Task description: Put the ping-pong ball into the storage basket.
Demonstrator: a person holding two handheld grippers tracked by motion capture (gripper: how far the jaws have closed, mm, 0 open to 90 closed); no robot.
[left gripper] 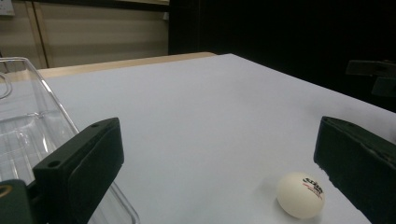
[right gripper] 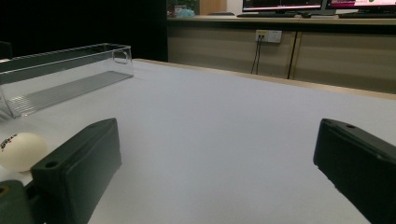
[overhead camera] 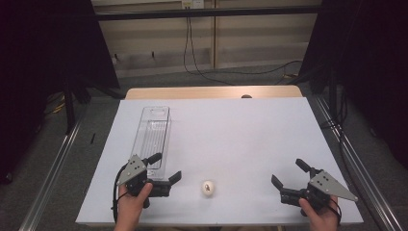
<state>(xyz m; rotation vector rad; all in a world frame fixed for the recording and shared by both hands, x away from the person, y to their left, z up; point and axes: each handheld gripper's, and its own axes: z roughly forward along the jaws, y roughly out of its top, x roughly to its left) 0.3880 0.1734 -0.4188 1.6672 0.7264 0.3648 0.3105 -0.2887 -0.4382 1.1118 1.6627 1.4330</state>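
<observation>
A white ball [overhead camera: 208,187] is lying on the table [overhead camera: 240,134] just beside the left gripper [overhead camera: 166,171], whose jaws are standing spread near a clear tray [overhead camera: 153,132]. The right gripper [overhead camera: 290,174], also spread, is waiting well apart. A hard or off-centre squeeze would likely send the ball rolling away.
</observation>
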